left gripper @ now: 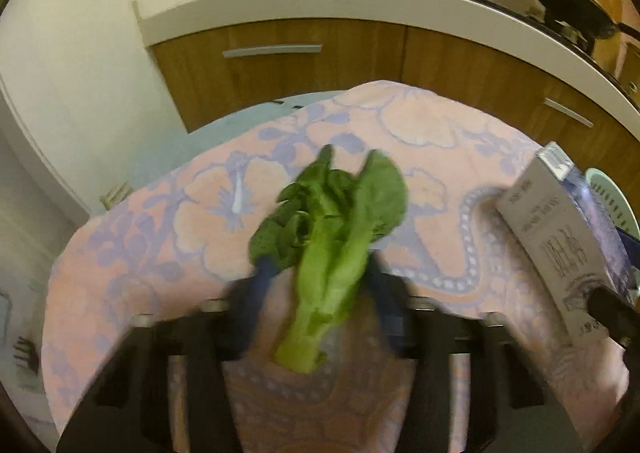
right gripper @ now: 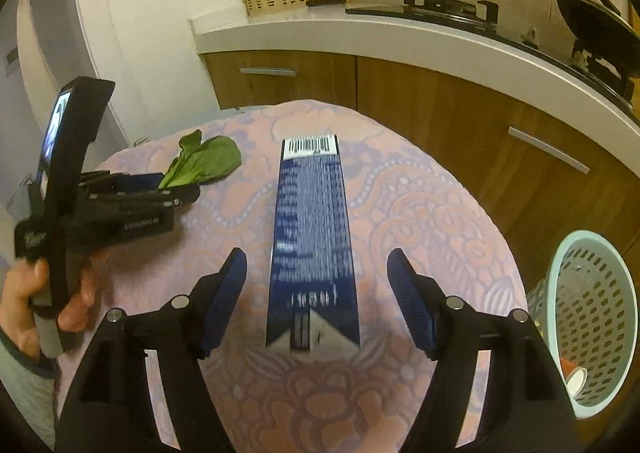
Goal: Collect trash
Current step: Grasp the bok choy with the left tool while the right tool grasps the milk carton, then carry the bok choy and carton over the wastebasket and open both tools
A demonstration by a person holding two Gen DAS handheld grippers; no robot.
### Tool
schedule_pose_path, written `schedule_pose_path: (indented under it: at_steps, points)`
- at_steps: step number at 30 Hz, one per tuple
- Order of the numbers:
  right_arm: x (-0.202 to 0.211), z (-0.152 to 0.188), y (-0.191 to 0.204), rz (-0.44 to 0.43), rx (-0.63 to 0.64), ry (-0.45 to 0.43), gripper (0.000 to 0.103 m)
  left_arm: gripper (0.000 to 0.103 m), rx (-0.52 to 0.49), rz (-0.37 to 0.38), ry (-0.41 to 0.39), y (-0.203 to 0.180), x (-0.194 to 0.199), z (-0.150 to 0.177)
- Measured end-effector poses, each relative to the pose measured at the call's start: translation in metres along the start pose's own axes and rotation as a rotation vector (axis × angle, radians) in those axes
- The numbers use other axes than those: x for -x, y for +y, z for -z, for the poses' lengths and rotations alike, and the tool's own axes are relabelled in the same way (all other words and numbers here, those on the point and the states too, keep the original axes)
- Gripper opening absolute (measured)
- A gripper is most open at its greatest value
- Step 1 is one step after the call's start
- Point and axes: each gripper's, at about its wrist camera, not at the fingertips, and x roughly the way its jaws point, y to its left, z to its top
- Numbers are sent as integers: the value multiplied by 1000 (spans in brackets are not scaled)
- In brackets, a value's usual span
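A green leafy vegetable (left gripper: 332,237) lies between the blue fingers of my left gripper (left gripper: 316,269), which look closed against its stalk just above the pink flowered cloth (left gripper: 160,221). The leaf also shows in the right wrist view (right gripper: 204,165), sticking out of the left gripper (right gripper: 160,189). A long dark blue carton (right gripper: 312,237) lies flat on the cloth, between the spread fingers of my open right gripper (right gripper: 316,273). The carton shows grey-white at the right in the left wrist view (left gripper: 560,237).
A pale green perforated trash basket (right gripper: 592,317) stands off the table's right edge, with some scraps inside. Behind the table are wooden cabinets (right gripper: 440,101), a white counter (right gripper: 360,33) with a stove, a black wok (right gripper: 596,25), bottles and a beige basket.
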Motion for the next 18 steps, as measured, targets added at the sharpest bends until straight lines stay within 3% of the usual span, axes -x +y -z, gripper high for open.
schedule_pose_path:
  at_steps: [3,4,5,10,18]
  points:
    - [-8,-4,1,24,-10,28,68,25,13,3,-10,0,10,5]
    - [-9,-4,1,22,-9,35,55,25,18,15,-14,0,13,6]
    - [-11,-3,1,9,-4,47,34,25,26,35,-18,-1,18,9]
    - [9,3,-8,-1,-12,-13,34,24,31,76,-66,-16,43,13]
    - [70,4,-77,44,-130,-135,34,24,-37,202,-154,-84,92,3]
